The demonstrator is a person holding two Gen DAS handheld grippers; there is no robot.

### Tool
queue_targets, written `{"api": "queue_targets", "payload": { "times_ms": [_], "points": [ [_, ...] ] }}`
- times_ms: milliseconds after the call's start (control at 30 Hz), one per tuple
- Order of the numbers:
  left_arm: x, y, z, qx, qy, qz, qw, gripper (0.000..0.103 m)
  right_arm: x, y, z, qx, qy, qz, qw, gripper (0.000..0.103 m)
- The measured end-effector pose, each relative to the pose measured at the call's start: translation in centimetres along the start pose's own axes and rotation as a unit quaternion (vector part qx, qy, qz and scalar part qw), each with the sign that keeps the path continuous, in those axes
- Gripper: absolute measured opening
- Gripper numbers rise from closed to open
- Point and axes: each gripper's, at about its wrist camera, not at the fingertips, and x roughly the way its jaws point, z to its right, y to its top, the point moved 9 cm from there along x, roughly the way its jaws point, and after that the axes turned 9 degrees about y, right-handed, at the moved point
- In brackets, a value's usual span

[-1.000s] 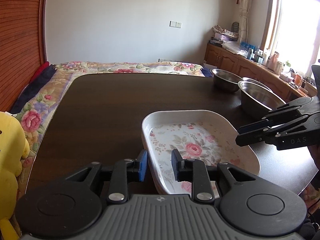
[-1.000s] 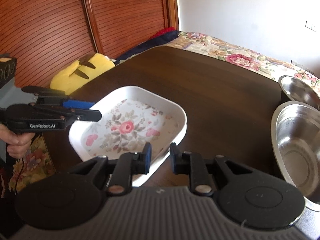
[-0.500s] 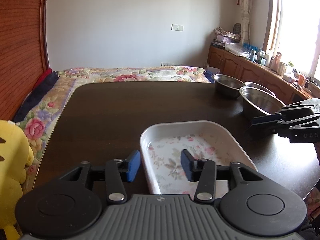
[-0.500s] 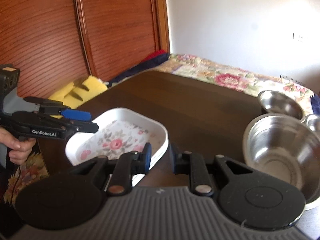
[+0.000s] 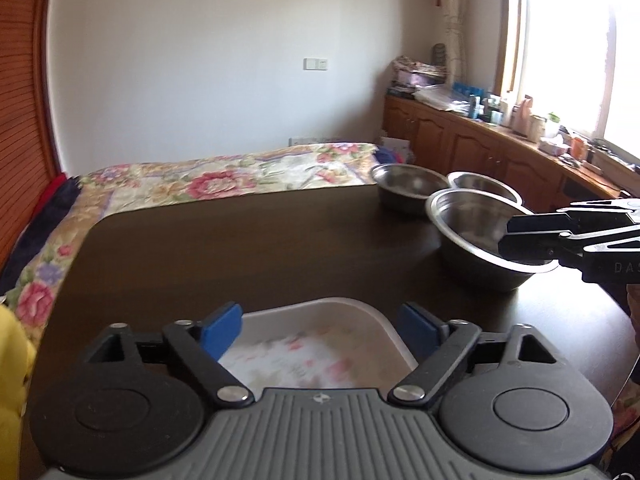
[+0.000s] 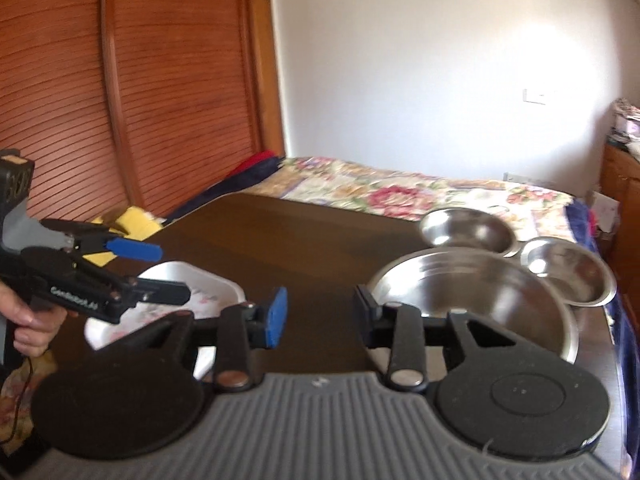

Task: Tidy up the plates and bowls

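Seen through the left wrist camera: at far left, a reddish slatted wooden wall [image 5: 20, 128], with a yellow soft toy [image 5: 12, 360] at the lower left edge. Centre frame, a dark wooden worktop [image 5: 240, 248] with rounded corners, bare and glossy across its middle; beyond it, a bed with a floral cover [image 5: 208, 180] against a plain white wall [image 5: 200, 60] bearing a switch plate [image 5: 316, 64]. Low centre, left hand-held gripper [image 5: 320, 330], blue pads wide apart, clamped on nothing, poised over the white floral dish [image 5: 304, 356] at the near worktop edge. Right of centre, three steel bowls clustered touching: large bowl [image 5: 476, 236] nearest, medium bowl [image 5: 408, 188] and small bowl [image 5: 484, 184] behind. At right edge, right hand-held gripper [image 5: 506, 234], fingers parted, reaching over the large bowl's rim without gripping. Far right, cluttered wooden cabinets [image 5: 500, 148] beneath a bright window [image 5: 580, 48]
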Motion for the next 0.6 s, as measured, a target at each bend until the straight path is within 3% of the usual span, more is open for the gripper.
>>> {"api": "queue_targets", "payload": {
  "times_ms": [133,233,367,433,600],
  "points": [
    [0.5,1.0,2.3,0.009,-0.011,0.008,0.9999,0.102,-1.1,0.1,2.2,0.008,-0.026,0.014,1.000,0.046],
    [1.0,1.7,3.6,0.012,-0.021,0.010,0.9996,0.103,-1.8,-0.1,3.6,0.012,-0.046,0.024,0.999,0.059],
    [2.1,2.2,4.8,0.013,-0.025,0.000,0.9996,0.103,-2.5,-0.4,5.6,0.014,-0.077,0.033,0.996,0.066],
    [2.3,2.4,5.3,0.016,-0.026,0.001,0.9995,0.103,-2.8,-0.5,6.4,0.017,-0.089,0.037,0.995,0.076],
    [2.8,2.7,6.1,0.022,-0.030,0.004,0.9993,0.103,-3.3,-1.0,8.6,0.029,-0.115,0.044,0.992,0.084]
  ]
}}
